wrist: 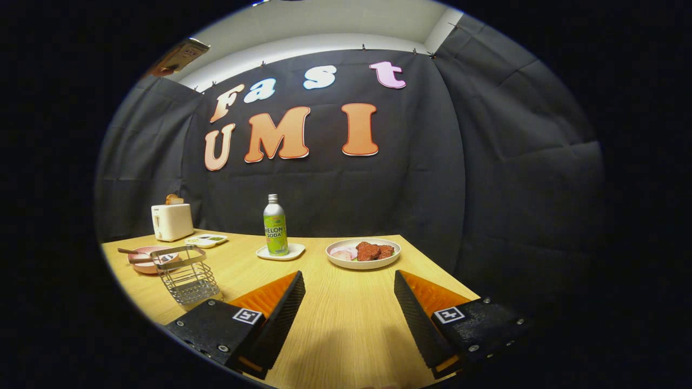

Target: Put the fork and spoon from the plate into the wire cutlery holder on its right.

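Note:
A pink plate (141, 260) lies on the wooden table far off to the left of my fingers, with cutlery (133, 252) resting across it; fork and spoon are too small to tell apart. The empty wire cutlery holder (186, 274) stands just in front of that plate, partly covering it, and just beyond my left finger. My gripper (350, 289) is open above the table's near part, with only bare wood between its fingers.
A green soda bottle (275, 226) stands on a small white dish (281, 252) ahead. A white bowl of red food (363, 253) sits ahead right. A white toaster (172, 221) and small tray (206, 240) are at the back left. The table edge (438, 267) runs close on the right.

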